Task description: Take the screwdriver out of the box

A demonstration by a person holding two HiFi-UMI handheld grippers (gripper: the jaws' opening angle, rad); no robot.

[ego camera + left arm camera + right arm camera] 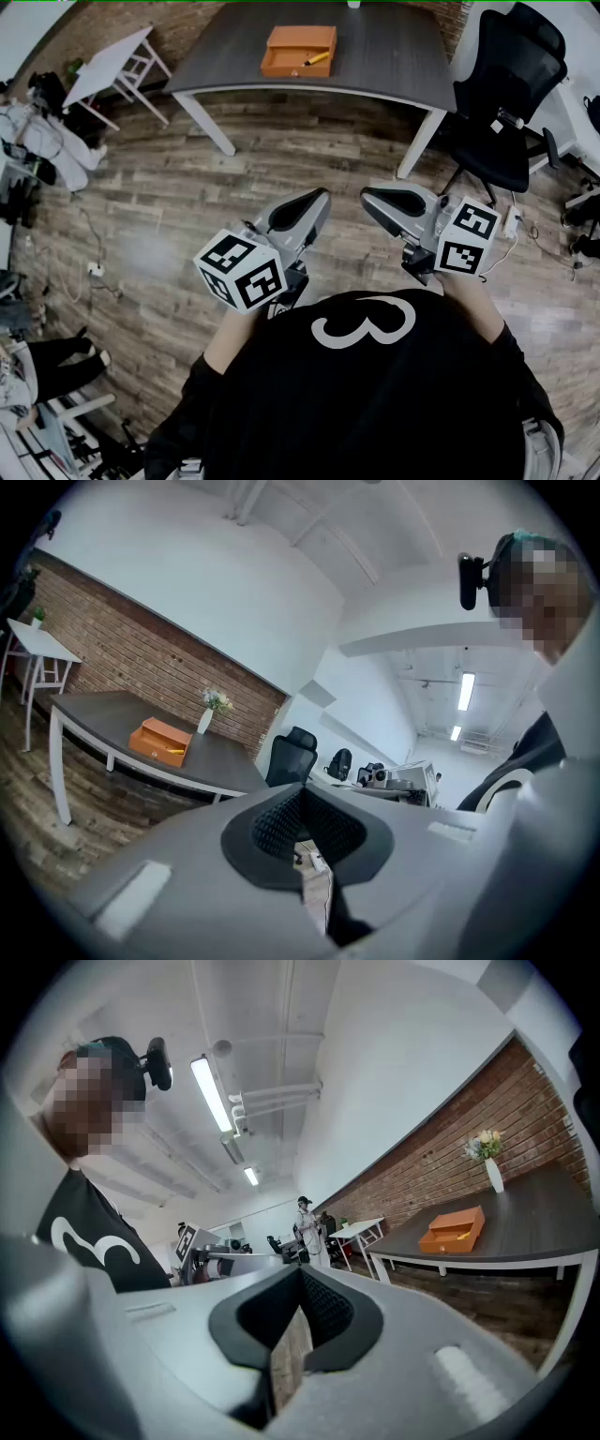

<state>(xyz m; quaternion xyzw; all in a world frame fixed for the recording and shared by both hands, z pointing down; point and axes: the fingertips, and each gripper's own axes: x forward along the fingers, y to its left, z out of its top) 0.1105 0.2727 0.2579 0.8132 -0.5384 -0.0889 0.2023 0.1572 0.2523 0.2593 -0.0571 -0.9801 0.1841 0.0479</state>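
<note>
An orange box (298,50) lies open on the dark grey table (394,56) at the far side of the room, and a yellow-handled screwdriver (317,58) rests in its right part. The box also appears small in the left gripper view (159,741) and the right gripper view (455,1230). My left gripper (317,199) and right gripper (368,196) hover side by side over the wooden floor, close to my chest and well short of the table. Both are shut with nothing between the jaws, as the left gripper (302,799) and right gripper (301,1277) show in their own views.
A black office chair (511,103) stands at the table's right end. A white side table (112,61) stands to its left. A vase of flowers (206,719) is on the table behind the box. Bags lie at the left wall (33,141), and a power strip (511,222) on the floor.
</note>
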